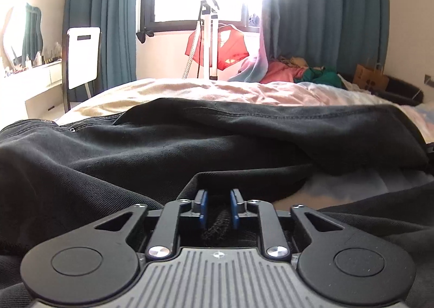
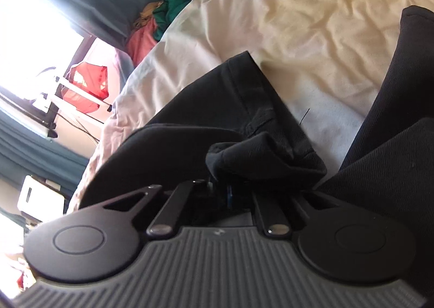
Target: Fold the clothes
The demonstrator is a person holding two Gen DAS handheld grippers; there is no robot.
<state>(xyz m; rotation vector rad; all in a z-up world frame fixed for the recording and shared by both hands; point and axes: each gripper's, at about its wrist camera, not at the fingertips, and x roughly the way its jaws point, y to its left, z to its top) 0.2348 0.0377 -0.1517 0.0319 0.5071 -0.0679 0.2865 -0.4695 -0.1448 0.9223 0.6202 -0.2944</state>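
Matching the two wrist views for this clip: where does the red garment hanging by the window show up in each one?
Left wrist: the red garment hangs upper centre, below the bright window, behind a white stand.
Right wrist: the view is rolled sideways, so it sits at the left edge, mid-height.
Shared landmark: the green clothes heaped on the far side of the bed, upper right in the left view, top centre in the right.

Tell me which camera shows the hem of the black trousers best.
The right wrist view. There the stitched hem lies across the pale sheet in full, its far end bunched at the right claw. The left wrist view shows only broad black cloth with seams; no hem is clear.
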